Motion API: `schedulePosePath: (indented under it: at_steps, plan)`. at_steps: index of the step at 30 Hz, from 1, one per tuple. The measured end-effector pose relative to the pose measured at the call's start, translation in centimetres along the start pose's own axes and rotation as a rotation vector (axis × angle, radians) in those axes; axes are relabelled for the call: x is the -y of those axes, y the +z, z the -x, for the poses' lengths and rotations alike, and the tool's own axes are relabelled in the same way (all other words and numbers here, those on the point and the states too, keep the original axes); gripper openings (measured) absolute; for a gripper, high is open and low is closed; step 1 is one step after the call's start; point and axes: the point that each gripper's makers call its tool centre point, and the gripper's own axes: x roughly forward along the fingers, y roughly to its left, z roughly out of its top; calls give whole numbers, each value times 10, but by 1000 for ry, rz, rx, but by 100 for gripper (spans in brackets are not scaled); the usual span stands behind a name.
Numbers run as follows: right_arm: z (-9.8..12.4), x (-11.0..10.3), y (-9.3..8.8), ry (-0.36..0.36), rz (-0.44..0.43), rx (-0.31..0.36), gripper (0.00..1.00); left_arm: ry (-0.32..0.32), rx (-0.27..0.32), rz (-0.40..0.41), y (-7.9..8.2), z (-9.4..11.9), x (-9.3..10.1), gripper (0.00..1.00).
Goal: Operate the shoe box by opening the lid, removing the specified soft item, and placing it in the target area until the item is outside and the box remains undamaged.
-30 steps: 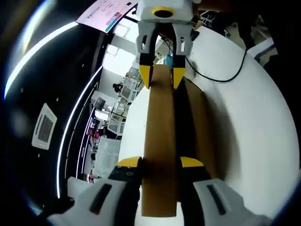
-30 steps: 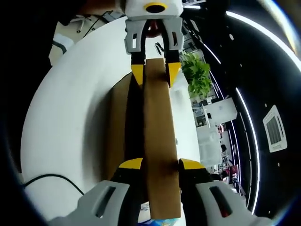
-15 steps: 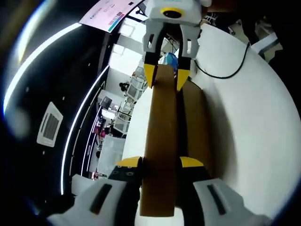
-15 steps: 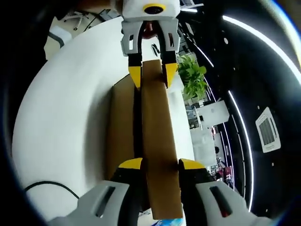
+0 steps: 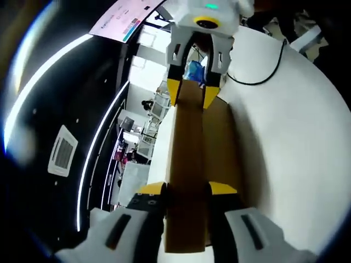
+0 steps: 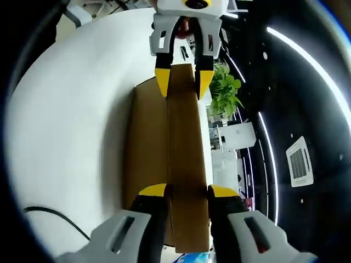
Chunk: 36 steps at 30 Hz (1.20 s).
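Shoe box lid (image 5: 186,164), brown cardboard, is caught from both ends and we see it edge-on, running straight up the middle of the left gripper view. Our left gripper (image 5: 186,189) has its yellow-tipped jaws pinching the near end of that lid, one pad on each face. At the far end, the right gripper (image 5: 191,94) reaches in from the top of the view, its own yellow tips clamped on the same strip of cardboard.

Flip to the right gripper view and we get the mirror picture: the right gripper (image 6: 187,190) pinches the lid (image 6: 186,164) at the bottom, and the left gripper (image 6: 184,82) bites the opposite end up top. Beside the raised lid, the shoe box (image 6: 147,159) sits on the white table (image 6: 66,126), its brown side just beside the lid's edge and lower than it. In the left gripper view the box (image 5: 222,137) lies on the other side of the lid, again on the table (image 5: 290,137).

A black cable (image 5: 260,76) curls across the table past the box, well apart from it. A blue thing (image 5: 193,71) peeks out near the far jaws; we cannot tell what it is. A green plant (image 6: 225,90) stands beyond the table's edge.
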Motion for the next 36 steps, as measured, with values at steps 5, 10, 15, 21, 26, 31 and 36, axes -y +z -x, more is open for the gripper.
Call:
schedulePosePath:
  at_steps: [5,10,15,21,26,31,36]
  plan:
    - [0,-5,1,-31,7,2,28,16,-13,-21,-2,-1,5,29]
    - [0,-7,2,-45,8,7,28,31,-26,-37,-2,0,8,29]
    - [-1,-14,1,-46,4,2,27,42,-37,-48,-4,-2,15,29]
    - [-4,-20,-4,-61,43,-1,27,53,-35,-57,-5,-3,20,29]
    - [-6,-22,-7,-70,43,0,27,66,-34,-60,-7,-5,21,29]
    - [-8,-27,-8,-72,78,-7,27,76,-37,-65,-8,-6,24,29]
    - [-8,-30,-7,-54,72,-6,31,73,-41,-67,-10,-6,27,29]
